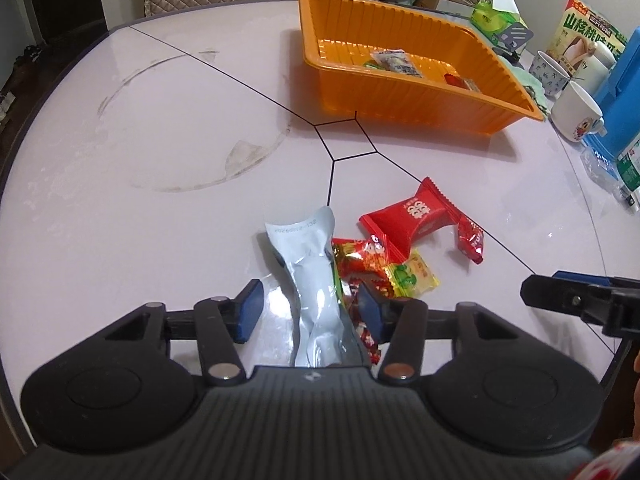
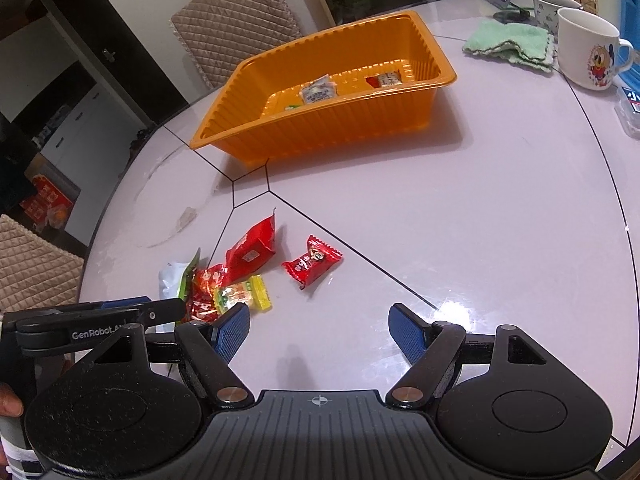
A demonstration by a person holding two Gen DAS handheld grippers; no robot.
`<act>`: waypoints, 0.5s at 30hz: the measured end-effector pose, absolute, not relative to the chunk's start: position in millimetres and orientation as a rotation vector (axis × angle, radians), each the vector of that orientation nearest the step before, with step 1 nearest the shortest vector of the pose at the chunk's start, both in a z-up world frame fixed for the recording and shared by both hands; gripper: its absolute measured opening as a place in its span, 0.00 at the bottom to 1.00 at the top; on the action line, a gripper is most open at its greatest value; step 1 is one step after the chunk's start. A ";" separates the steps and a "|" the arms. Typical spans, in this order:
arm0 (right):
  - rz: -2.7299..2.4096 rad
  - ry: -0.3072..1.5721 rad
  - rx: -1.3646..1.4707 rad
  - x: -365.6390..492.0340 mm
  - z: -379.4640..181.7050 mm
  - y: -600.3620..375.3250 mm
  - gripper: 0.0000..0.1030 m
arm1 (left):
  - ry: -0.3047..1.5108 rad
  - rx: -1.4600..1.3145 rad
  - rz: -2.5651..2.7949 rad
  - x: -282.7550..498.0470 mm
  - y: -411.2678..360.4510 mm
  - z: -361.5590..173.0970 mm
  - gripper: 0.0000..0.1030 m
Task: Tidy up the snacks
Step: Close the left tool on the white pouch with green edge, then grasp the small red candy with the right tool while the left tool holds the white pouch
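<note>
An orange tray [image 1: 404, 92] [image 2: 320, 136] stands on the white table and holds a few snack packets [image 1: 396, 62] [image 2: 318, 92]. A pile of snacks lies near me: a silver-white pouch [image 1: 316, 280] [image 2: 172, 280], a large red packet [image 1: 416, 212] [image 2: 252, 248], a red-and-gold packet [image 1: 360, 256] [image 2: 206, 284], a yellow-green candy [image 1: 412, 276] [image 2: 244, 296] and a small red candy [image 1: 472, 240] [image 2: 312, 262]. My left gripper [image 1: 310, 312] [image 2: 120, 312] is open, its jaws on either side of the silver pouch. My right gripper [image 2: 324, 334] [image 1: 576, 300] is open and empty, low over bare table right of the pile.
Two mugs [image 2: 588, 48] [image 1: 576, 112], a green cloth [image 2: 508, 42], a blue box [image 1: 620, 92], a snack carton [image 1: 588, 32] and a water bottle [image 1: 624, 172] crowd the table's right side. Quilted chairs [image 2: 236, 20] stand beyond the far edge.
</note>
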State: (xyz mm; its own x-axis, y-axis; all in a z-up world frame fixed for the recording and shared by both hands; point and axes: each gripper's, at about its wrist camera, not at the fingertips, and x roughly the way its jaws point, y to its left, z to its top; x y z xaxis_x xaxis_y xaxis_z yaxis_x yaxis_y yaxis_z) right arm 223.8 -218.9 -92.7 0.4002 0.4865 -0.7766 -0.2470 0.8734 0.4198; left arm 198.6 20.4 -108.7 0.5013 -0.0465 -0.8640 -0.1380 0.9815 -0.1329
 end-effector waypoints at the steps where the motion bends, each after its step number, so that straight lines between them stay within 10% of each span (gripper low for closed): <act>1: 0.467 1.064 0.254 224.4 -93.1 -219.4 0.74 | 1.049 -0.191 0.057 200.4 20.1 -110.1 0.45; 15: 0.460 1.078 0.257 229.6 -96.9 -216.5 0.74 | 1.057 -0.205 0.087 196.0 49.5 -115.4 0.27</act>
State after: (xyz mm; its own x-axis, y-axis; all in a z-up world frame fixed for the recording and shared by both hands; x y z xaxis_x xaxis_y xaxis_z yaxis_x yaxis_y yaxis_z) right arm 229.6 -216.5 -96.9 0.3920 0.4800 -0.7848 -0.2348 0.8770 0.4192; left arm 196.0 49.5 -115.4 0.4906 -0.0272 -0.8710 -0.1693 0.9775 -0.1259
